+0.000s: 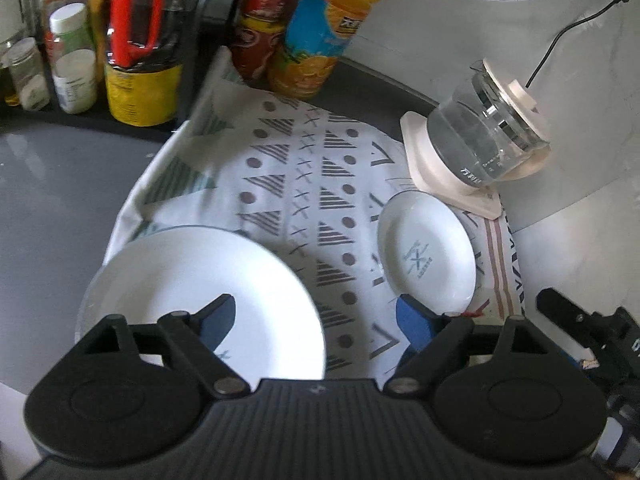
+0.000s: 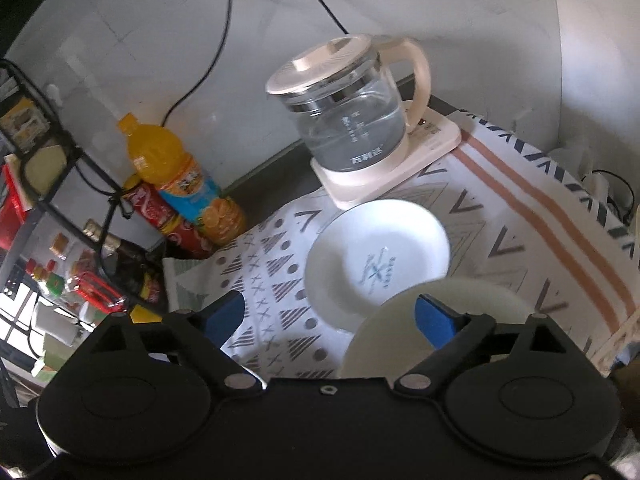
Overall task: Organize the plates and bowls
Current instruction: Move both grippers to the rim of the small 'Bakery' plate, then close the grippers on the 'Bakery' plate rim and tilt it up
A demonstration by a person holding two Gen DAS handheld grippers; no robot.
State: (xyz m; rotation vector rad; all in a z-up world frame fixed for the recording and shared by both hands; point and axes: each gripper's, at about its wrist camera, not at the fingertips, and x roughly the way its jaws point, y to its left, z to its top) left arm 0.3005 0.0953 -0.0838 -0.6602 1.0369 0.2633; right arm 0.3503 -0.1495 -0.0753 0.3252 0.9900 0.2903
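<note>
- Landmark: the glass kettle [image 2: 352, 120] on its cream base, at the back of the patterned cloth [image 1: 280, 168], against the wall.
- Small plate [image 2: 378, 258] lies flat on the cloth just in front of the kettle base, its rim close to or touching the base; cannot tell which. Logo side up, nothing on it.
- Large plate [image 1: 208, 300] sits well to the left of the kettle, on the cloth's near-left corner, partly over the grey counter. Likely parked there as a stacking base.
- Cream bowl [image 2: 440, 320] sits nearer you than the small plate, further from the kettle; its rim covers the plate's near edge in the right wrist view. Overlapping or only in front, unclear.
- Your left gripper [image 1: 316, 320] is spread wide, nothing between the pads; one pad hangs over the large plate, the other near the small plate.
- Your right gripper [image 2: 332, 316] is also wide and empty, one pad over the bowl.
- Bottles [image 2: 188, 196] stand left of the kettle along the wall, clear of the dishes.
</note>
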